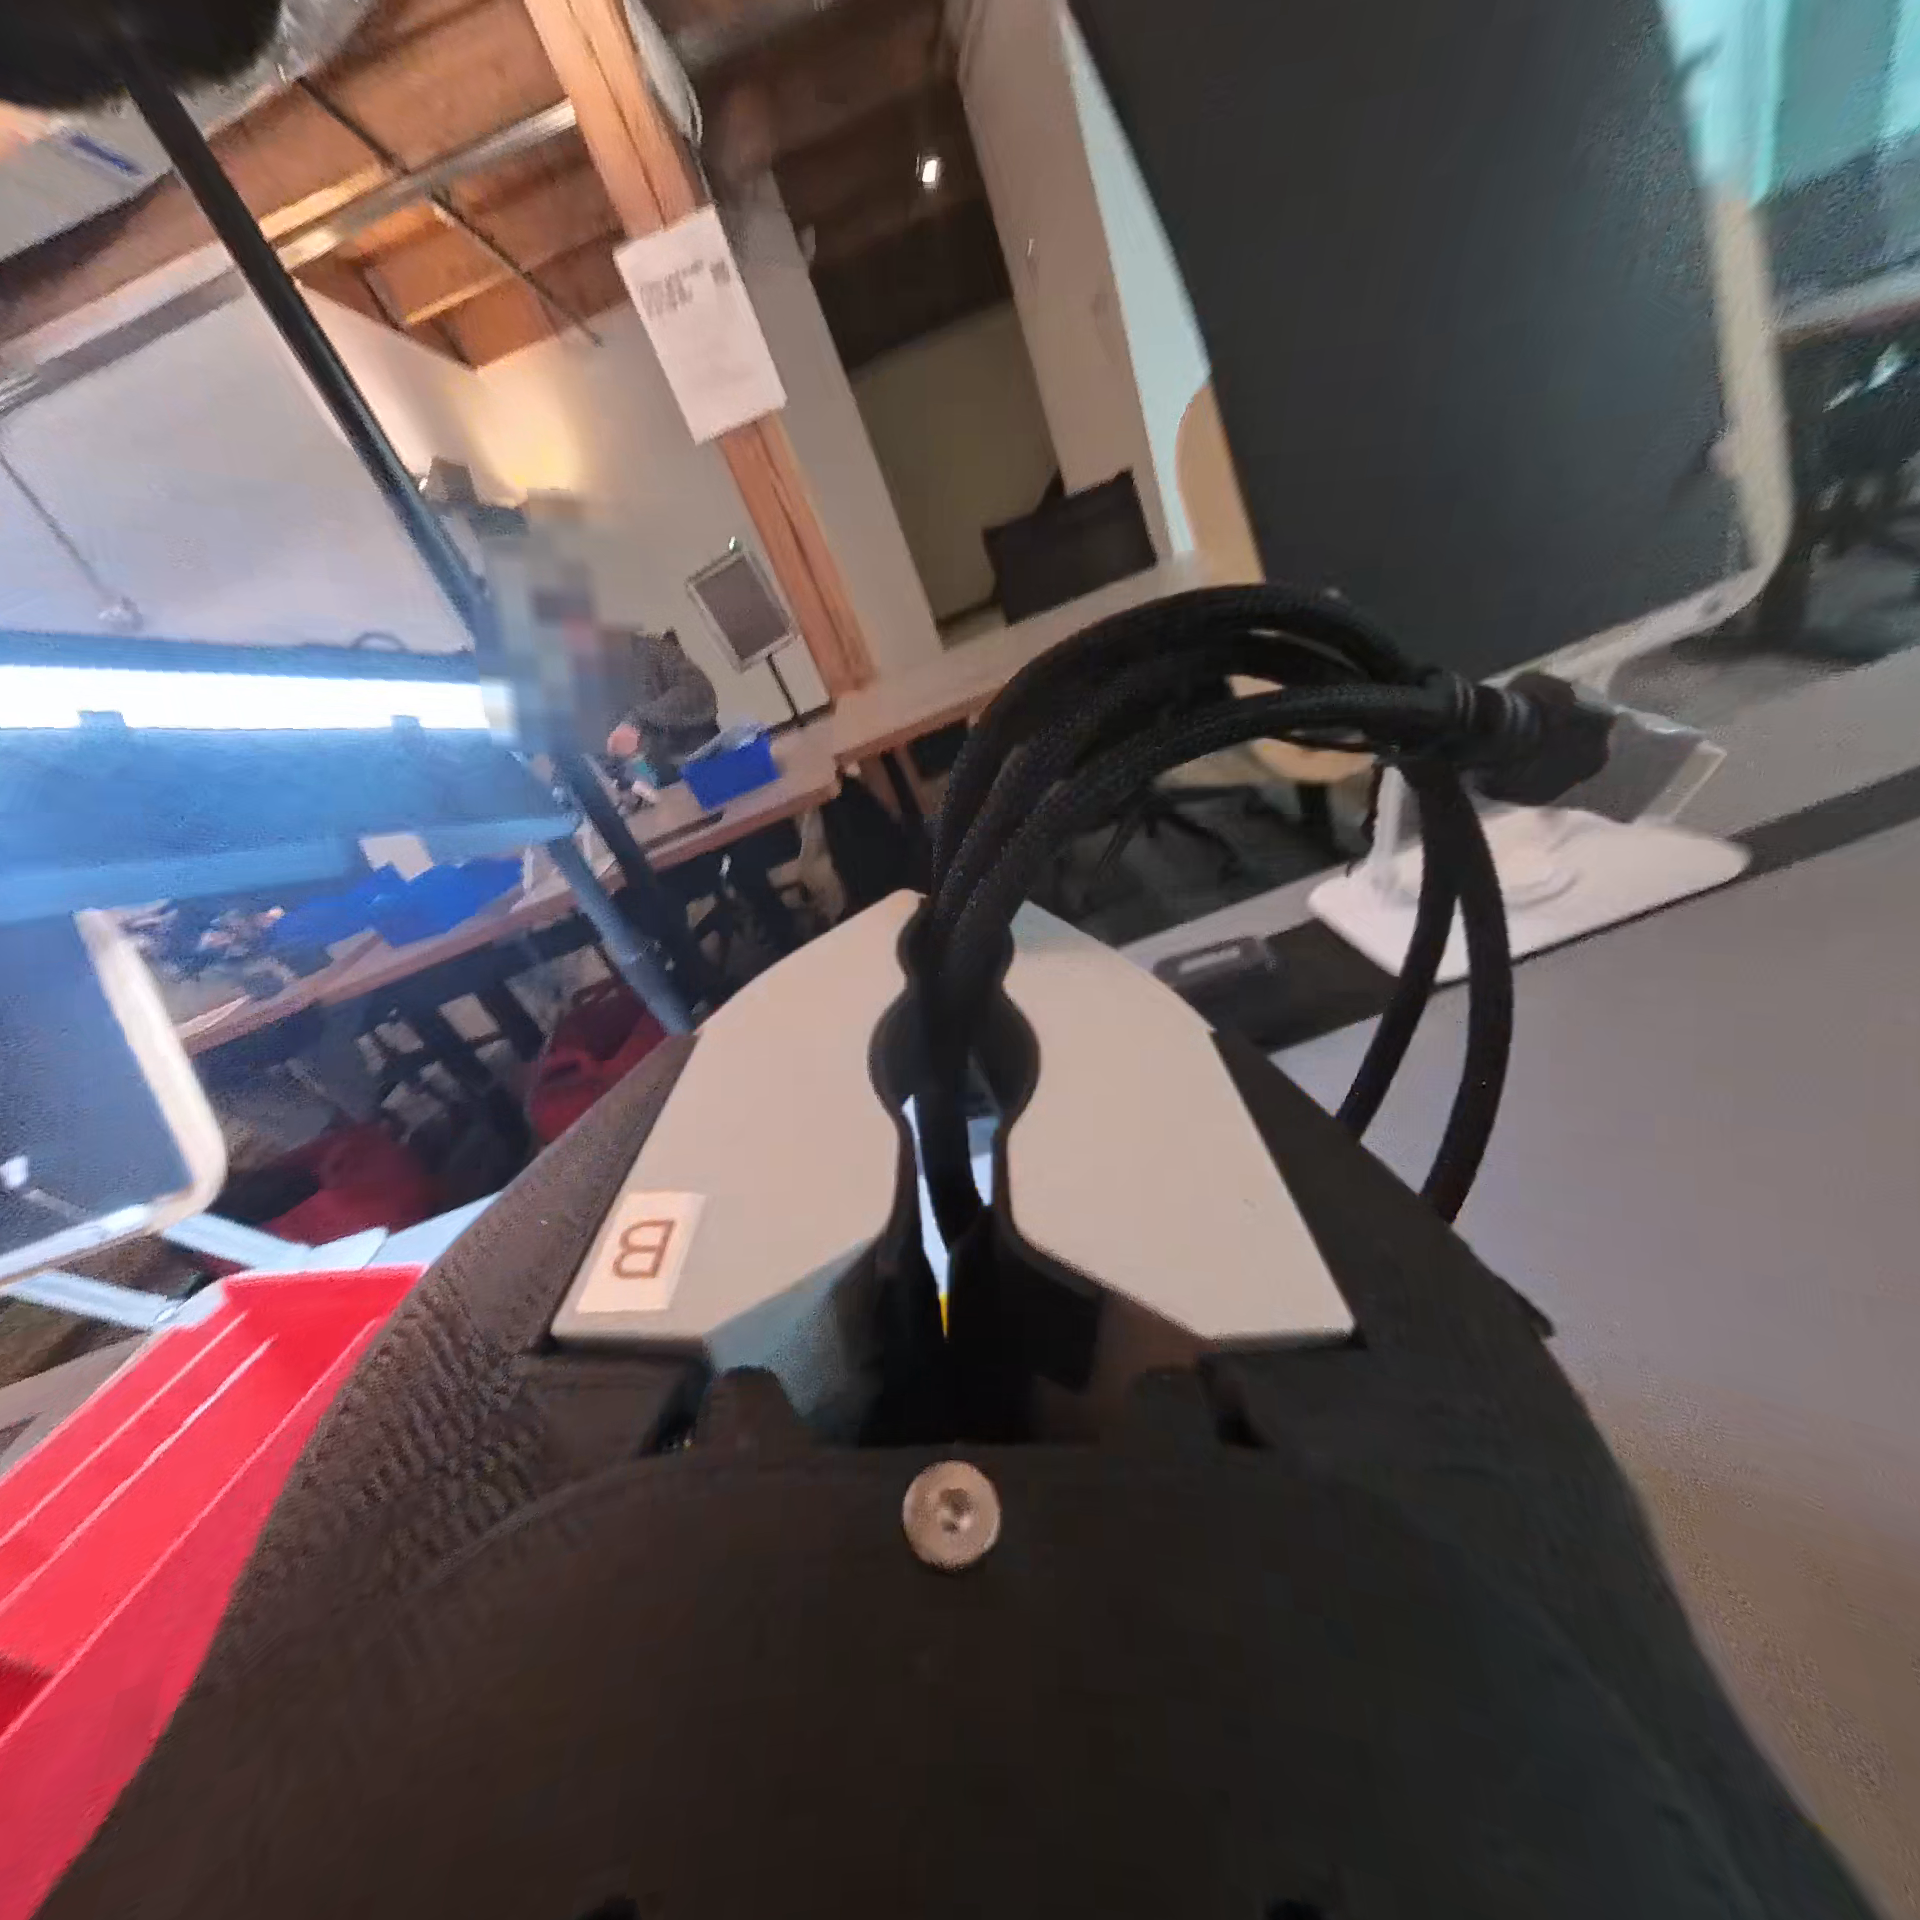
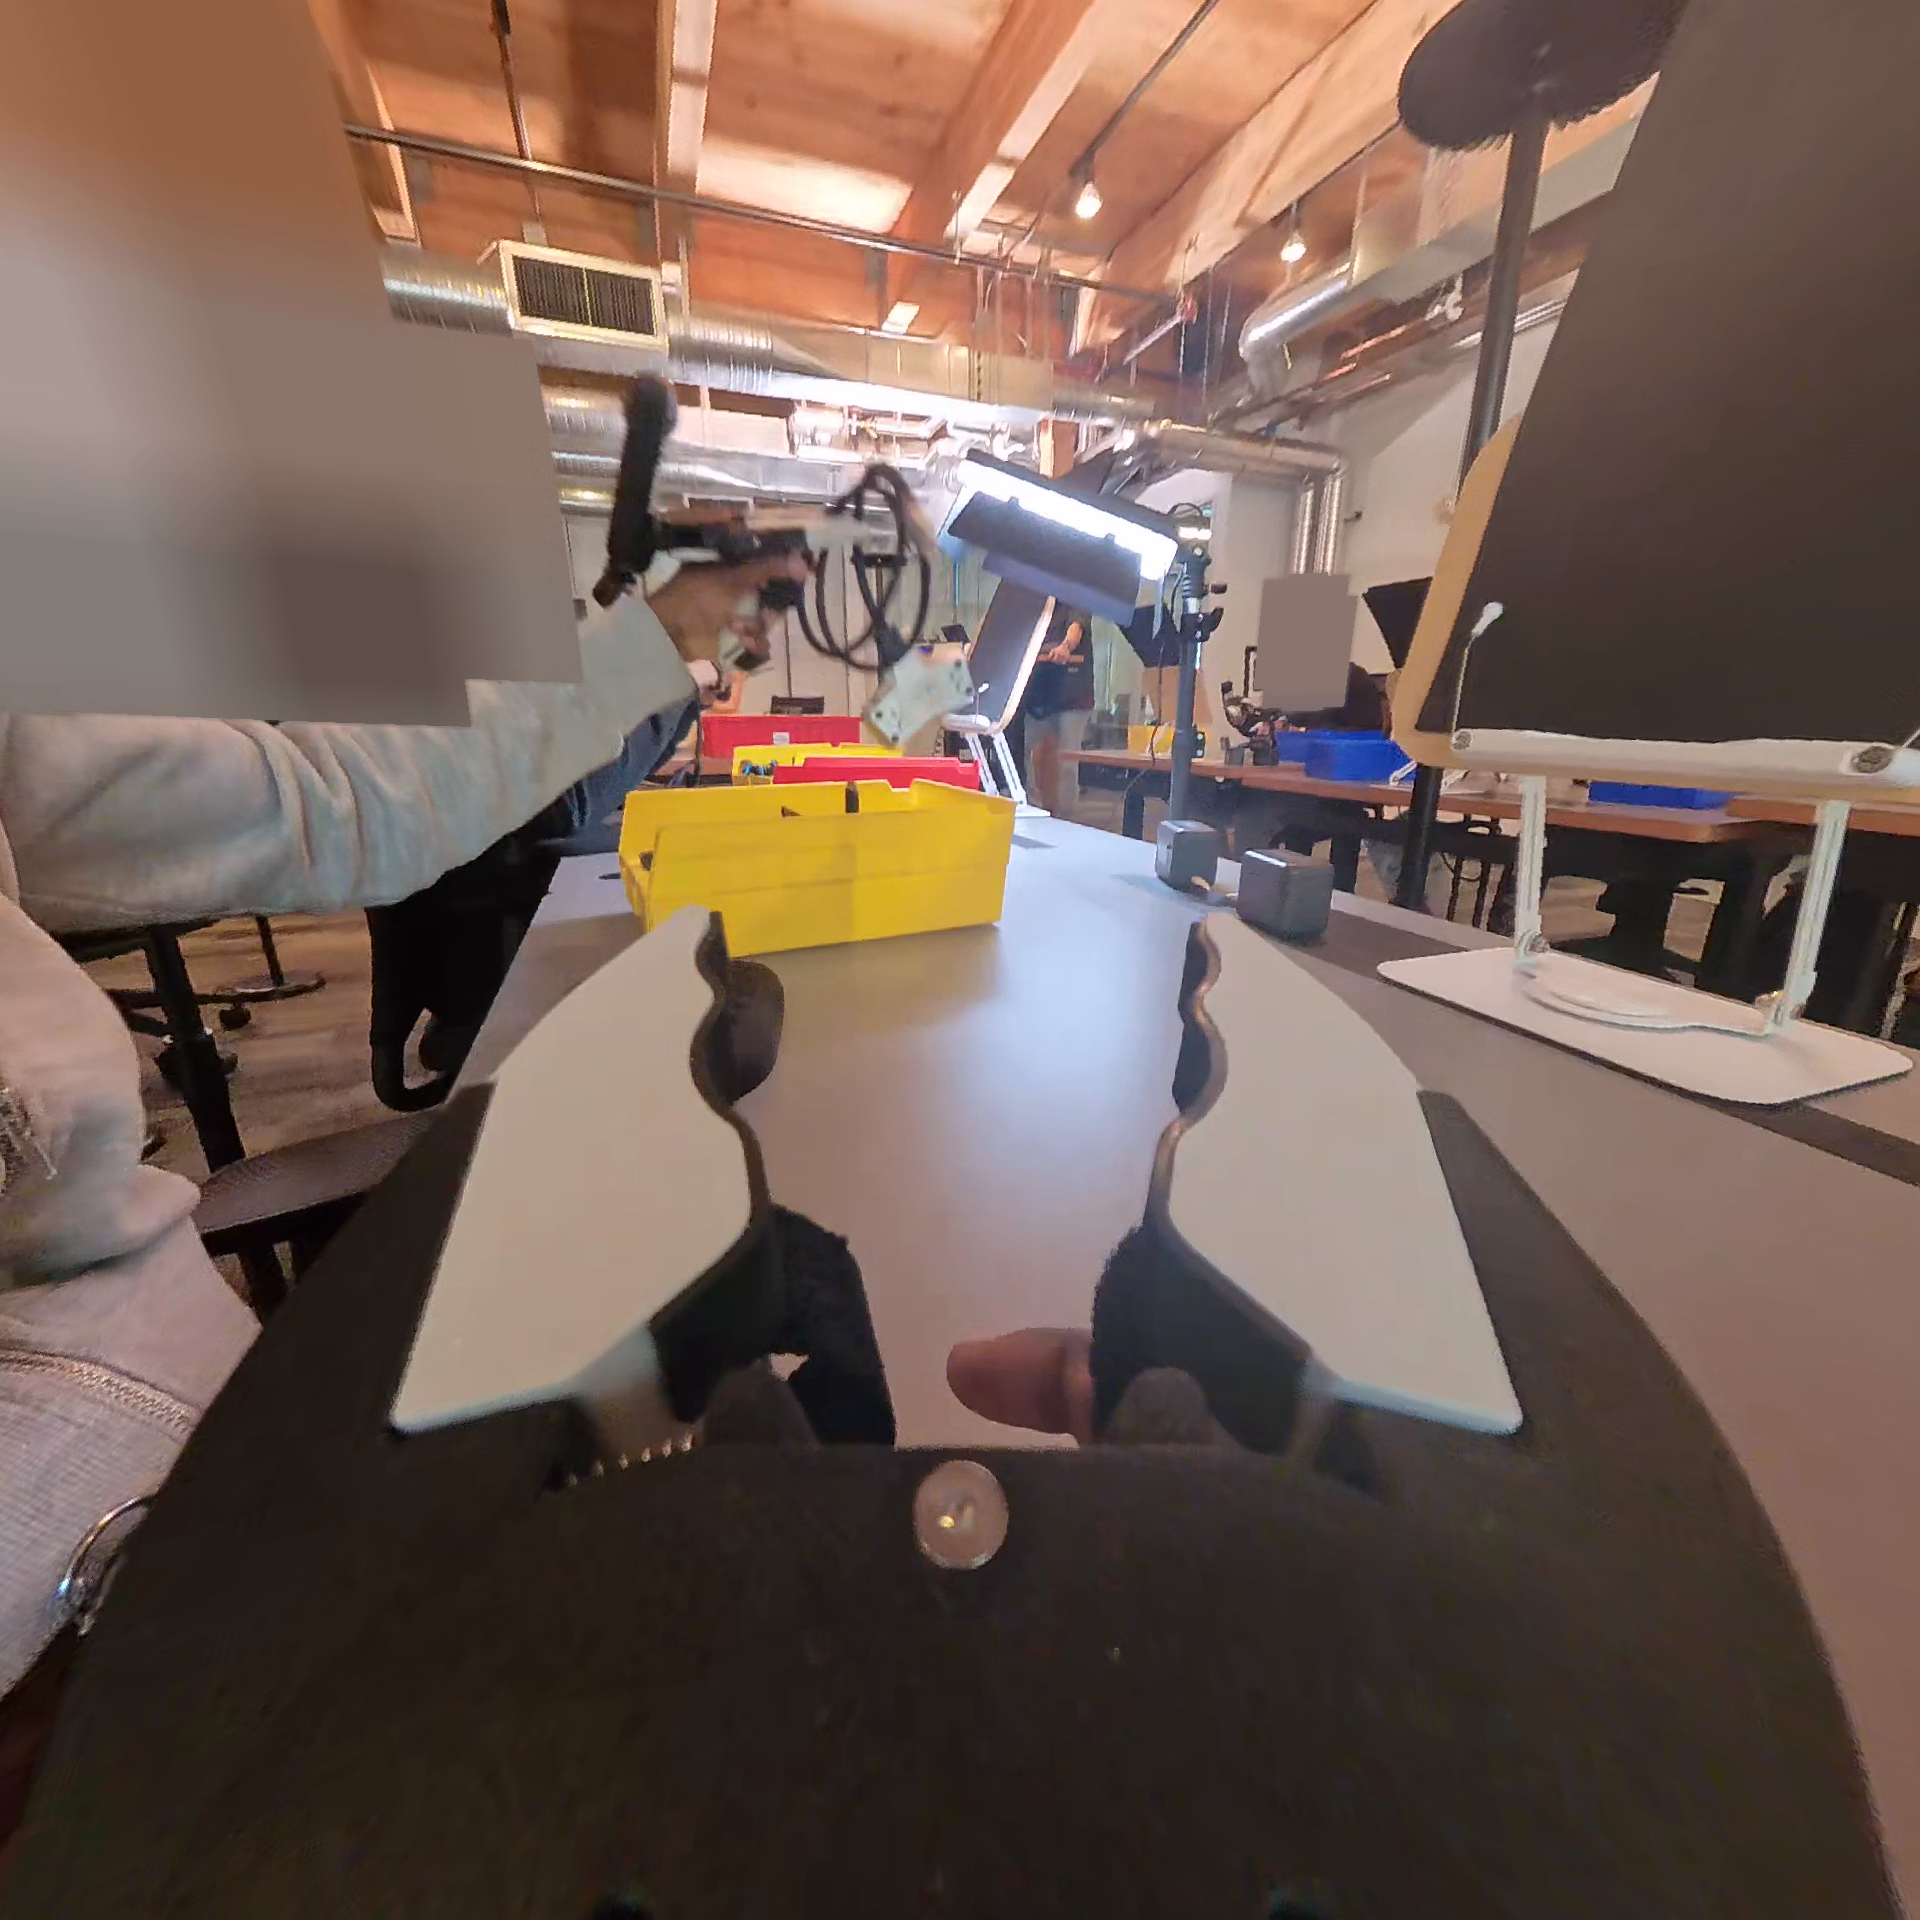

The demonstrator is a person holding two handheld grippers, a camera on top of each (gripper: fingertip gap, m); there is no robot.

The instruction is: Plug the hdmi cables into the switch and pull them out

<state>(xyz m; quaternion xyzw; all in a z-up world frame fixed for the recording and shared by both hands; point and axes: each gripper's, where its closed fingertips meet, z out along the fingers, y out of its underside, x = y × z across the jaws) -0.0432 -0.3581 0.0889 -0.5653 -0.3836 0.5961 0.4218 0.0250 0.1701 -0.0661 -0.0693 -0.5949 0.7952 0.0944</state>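
Observation:
My left gripper [image 1: 951, 997] is shut on a coiled bundle of black braided hdmi cable [image 1: 1195, 727] and holds it up in the air. The loops arch over to the right, and a black plug end [image 1: 1538, 738] sticks out at the far right of the bundle. In the right wrist view the left gripper [image 2: 831, 535] shows far off at upper left, raised in a hand, with the cable coil [image 2: 862, 613] hanging from it. My right gripper [image 2: 956, 935] is open and empty just above the grey table [image 2: 966, 1143]. I cannot make out the switch for certain.
A yellow bin [image 2: 821, 862] stands ahead of the right gripper, with red bins [image 2: 883, 771] behind it. Two small grey cubes [image 2: 1283, 888] sit farther right. A white stand with a dark panel [image 2: 1642, 1029] is at the right. A small dark flat box [image 1: 1216, 961] lies on the table.

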